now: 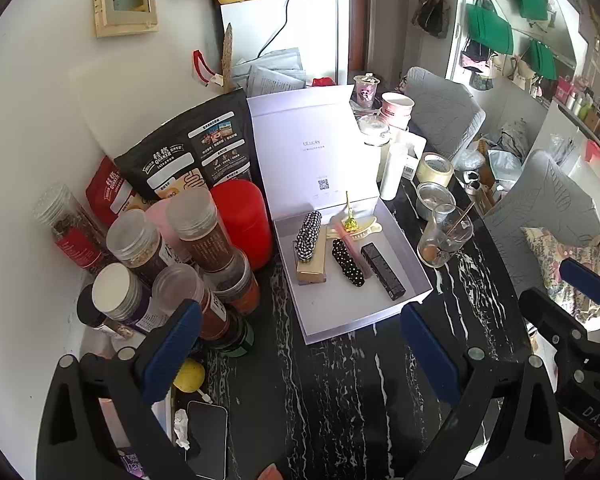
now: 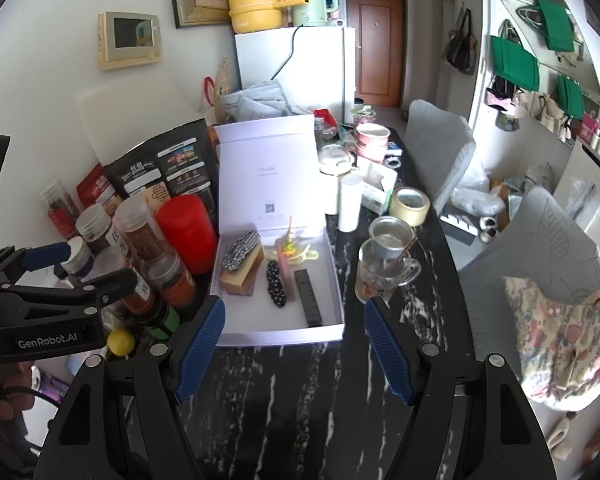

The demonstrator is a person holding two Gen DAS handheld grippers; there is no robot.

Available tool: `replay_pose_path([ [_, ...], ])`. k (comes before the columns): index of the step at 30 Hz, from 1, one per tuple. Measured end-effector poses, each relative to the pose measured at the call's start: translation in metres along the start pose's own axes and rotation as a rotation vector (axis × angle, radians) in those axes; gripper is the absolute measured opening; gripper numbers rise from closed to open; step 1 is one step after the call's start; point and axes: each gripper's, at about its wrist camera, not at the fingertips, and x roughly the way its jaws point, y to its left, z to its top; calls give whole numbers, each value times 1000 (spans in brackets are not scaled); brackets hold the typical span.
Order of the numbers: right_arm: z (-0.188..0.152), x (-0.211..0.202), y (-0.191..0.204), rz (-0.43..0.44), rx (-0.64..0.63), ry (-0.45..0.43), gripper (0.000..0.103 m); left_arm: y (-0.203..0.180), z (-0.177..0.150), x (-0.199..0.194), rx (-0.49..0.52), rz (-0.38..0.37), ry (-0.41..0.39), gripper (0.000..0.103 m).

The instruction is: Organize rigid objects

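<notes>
An open white box (image 1: 380, 312) (image 2: 332, 280) lies on the black marble table. In it are a gold block (image 1: 312, 268) (image 2: 242, 274) with a checked hair tie (image 1: 309, 234) on top, a polka-dot clip (image 1: 348, 266) (image 2: 276, 286), a dark ridged bar (image 1: 382, 270) (image 2: 308, 298), a pink strip and a cream claw clip (image 1: 360, 227) with a gold rose. My left gripper (image 1: 300, 344) hovers in front of the box, open and empty. My right gripper (image 2: 294, 344) is also open and empty, near the box's front edge.
Spice jars (image 1: 196, 232) (image 2: 140, 236), a red canister (image 1: 242, 220) (image 2: 188, 232) and oat bags crowd the left. Right of the box stand a glass mug (image 1: 444, 236) (image 2: 384, 272), a tape roll (image 1: 434, 168) (image 2: 410, 206) and cups. A phone (image 1: 206, 440) and a yellow ball (image 1: 189, 376) lie at the near left. Grey chairs are at right.
</notes>
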Motion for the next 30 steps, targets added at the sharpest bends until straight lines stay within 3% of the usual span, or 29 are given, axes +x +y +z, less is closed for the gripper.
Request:
replay_pose_path([
  [30,-6,-4,1,-3,2,20,73,1,-7,-8,-2,-2,12,101],
])
